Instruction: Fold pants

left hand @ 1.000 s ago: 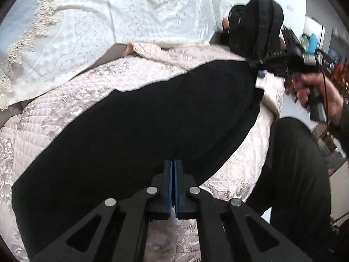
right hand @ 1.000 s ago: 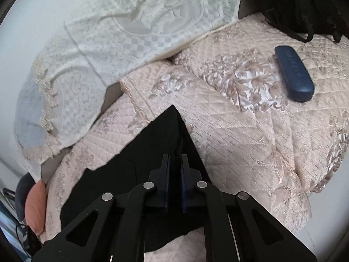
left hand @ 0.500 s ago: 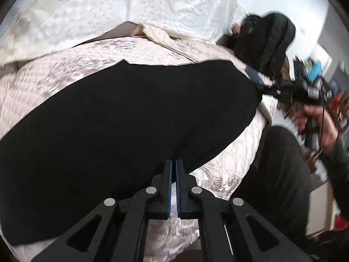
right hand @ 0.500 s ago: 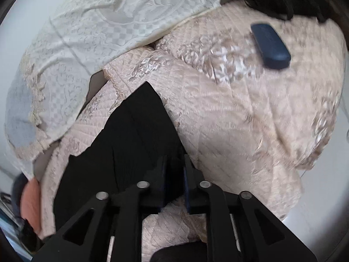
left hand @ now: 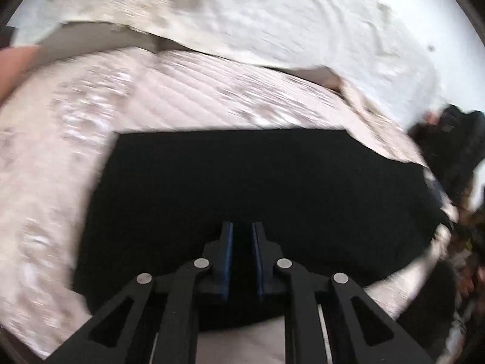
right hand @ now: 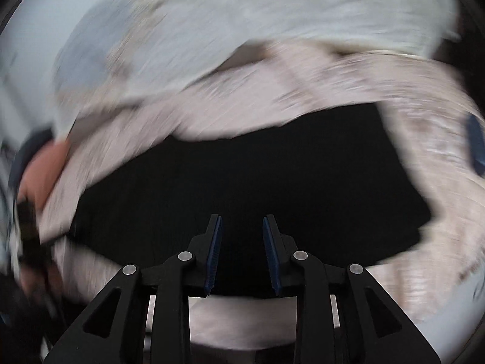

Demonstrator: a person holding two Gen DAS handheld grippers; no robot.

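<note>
Pants [left hand: 257,188] lie as a flat black slab on the pink quilt [left hand: 188,91], long edges running across both wrist views; both views are smeared by blur. Left gripper [left hand: 242,227] sits over the near part of the pants, pointing downward. Its jaws have just been opening and now stand at a narrow gap, blue pads apart with only black cloth seen behind them; no fold of fabric is visibly pinched. Right gripper [right hand: 242,221] likewise hangs above the near edge of the pants [right hand: 242,176]. Its jaws have also just been opening and are parted wider than the left, pads clear of the cloth. Quilt [right hand: 303,91] shows below both sets of fingers at the near edge. White lace cover [left hand: 303,24] lies beyond the quilt. Dark backpack [left hand: 454,151] sits at the far right in the left view. Blue case [right hand: 474,142] rests on the quilt right of the pants in the right view, well blurred.
</note>
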